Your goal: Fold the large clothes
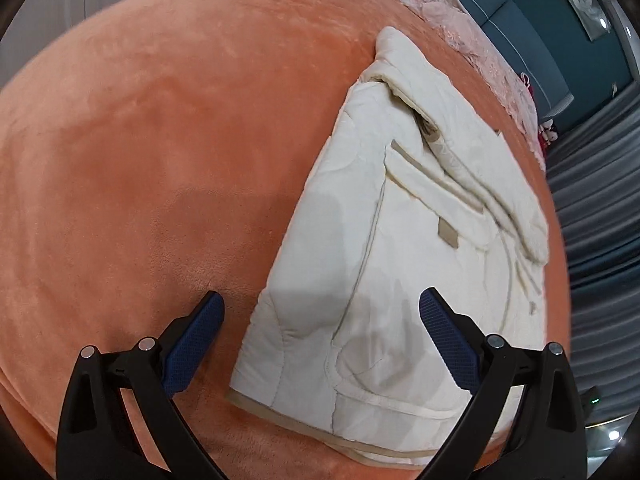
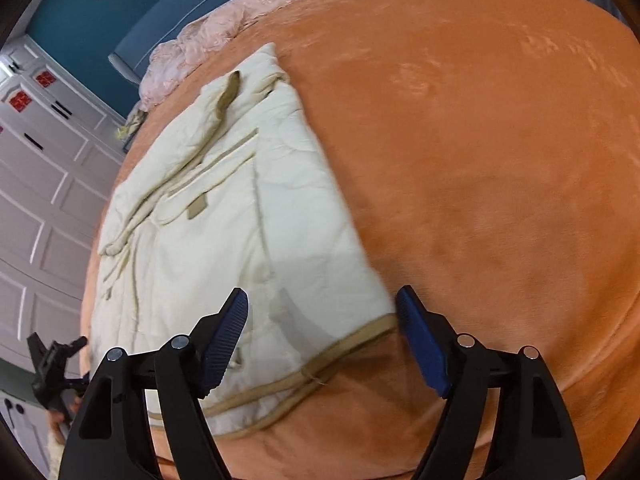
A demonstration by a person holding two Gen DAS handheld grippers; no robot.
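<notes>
A large cream quilted garment [image 1: 400, 220] with tan trim lies partly folded on an orange bed cover [image 1: 160, 160]. A sleeve lies across its top. My left gripper [image 1: 320, 312] is open and empty, hovering above the garment's near left corner. In the right wrist view the same garment [image 2: 224, 216] lies left of centre on the bed cover [image 2: 480, 160]. My right gripper [image 2: 322, 312] is open and empty above the near right corner, by the tan hem [image 2: 344, 344]. The left gripper [image 2: 52, 364] shows at the far left edge there.
A pink lace blanket [image 1: 460, 28] lies bunched at the head of the bed against a teal headboard [image 1: 520, 8]. Grey curtains [image 1: 600, 200] hang on one side. A white panelled wardrobe [image 2: 40, 180] stands on the other side.
</notes>
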